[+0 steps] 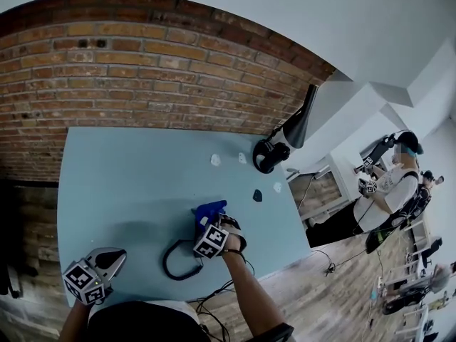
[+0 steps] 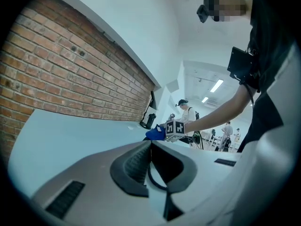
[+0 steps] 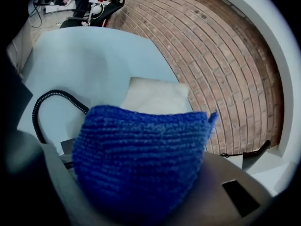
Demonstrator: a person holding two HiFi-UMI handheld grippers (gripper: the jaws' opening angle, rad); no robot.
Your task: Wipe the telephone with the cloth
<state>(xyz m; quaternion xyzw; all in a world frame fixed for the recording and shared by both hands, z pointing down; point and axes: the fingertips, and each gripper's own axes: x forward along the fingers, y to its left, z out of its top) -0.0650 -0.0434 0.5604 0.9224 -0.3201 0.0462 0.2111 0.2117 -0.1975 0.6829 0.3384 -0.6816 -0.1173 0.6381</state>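
Note:
My right gripper (image 1: pixel 208 221) is shut on a bunched blue knitted cloth (image 1: pixel 209 209) over the middle of the light blue table (image 1: pixel 128 184). In the right gripper view the cloth (image 3: pixel 141 154) fills the jaws. Just beyond it lies a white telephone body (image 3: pixel 155 95), mostly covered in the head view. The phone's black coiled cord (image 1: pixel 178 266) loops toward the front edge. My left gripper (image 1: pixel 114 256) hovers at the table's front left corner, well apart from the phone. Its jaws (image 2: pixel 151 147) meet at the tips with nothing between them.
A black desk lamp (image 1: pixel 285 141) stands at the table's far right corner. Small white scraps (image 1: pixel 216 160) and a dark one (image 1: pixel 257 195) lie near it. A brick wall (image 1: pixel 142 70) runs behind. Another person (image 1: pixel 388 187) with grippers stands off to the right, beyond the table edge.

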